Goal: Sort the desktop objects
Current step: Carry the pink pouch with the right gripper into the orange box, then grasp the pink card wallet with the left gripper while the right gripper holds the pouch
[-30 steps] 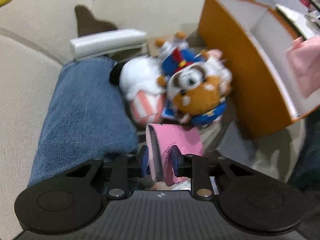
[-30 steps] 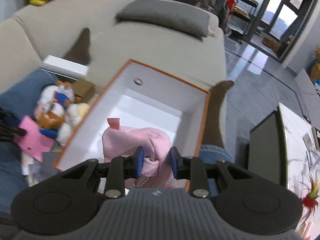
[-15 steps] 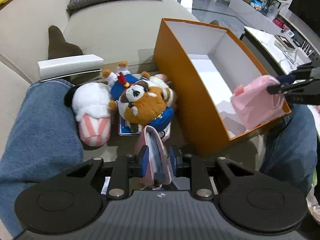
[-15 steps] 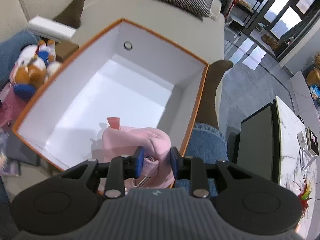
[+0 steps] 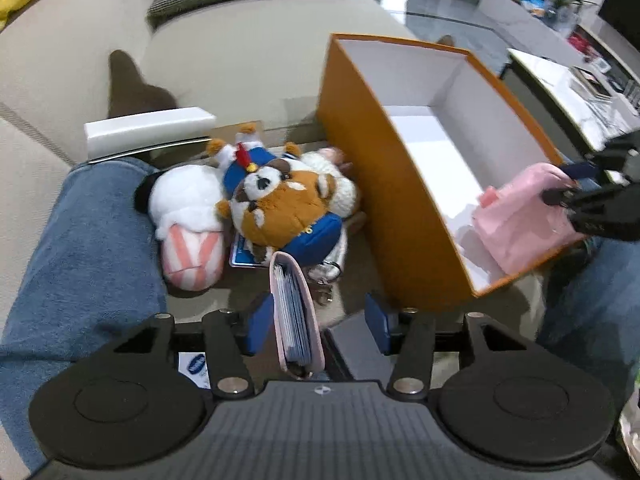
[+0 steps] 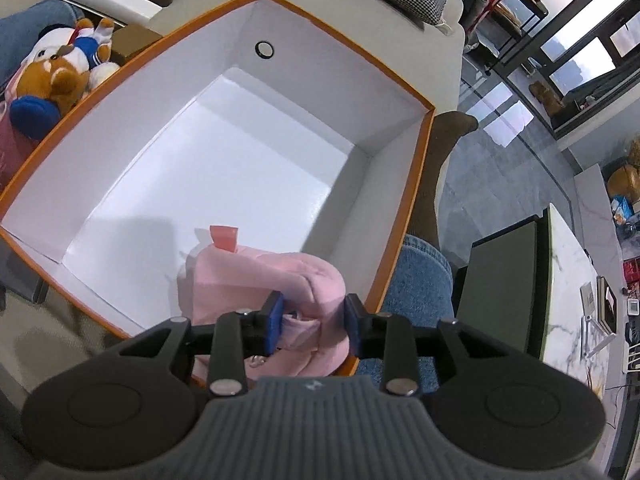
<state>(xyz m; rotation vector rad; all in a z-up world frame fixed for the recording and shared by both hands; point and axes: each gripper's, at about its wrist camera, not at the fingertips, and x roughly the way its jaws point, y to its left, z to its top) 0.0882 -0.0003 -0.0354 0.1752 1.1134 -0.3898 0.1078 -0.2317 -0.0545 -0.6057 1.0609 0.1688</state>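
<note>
- Your left tongs [image 5: 318, 330] are opening: the pink card wallet [image 5: 296, 316] stands on edge between the pads, leaning against the left one with a clear gap on the right, so it is no longer pinched.
- That wallet sits on the glass tabletop [image 5: 352, 284] just in front of the plush pile [image 5: 280, 204], outside the orange box [image 5: 400, 216] (a release here looks like parking it rather than boxing it).
- Your right tongs [image 6: 314, 322] are opening too, but the pink pouch [image 6: 264, 280] between them still bulges against both pads, so read it as lightly gripped.
- The pouch hangs at the box's near corner, mostly over the white floor inside, part of it over the rim; held low there so it can drop in.
- Whether its underside already rests on the box floor is hard to tell from this angle.
- The rest of the box is bare; the plush toys wait beside its left wall.
</note>
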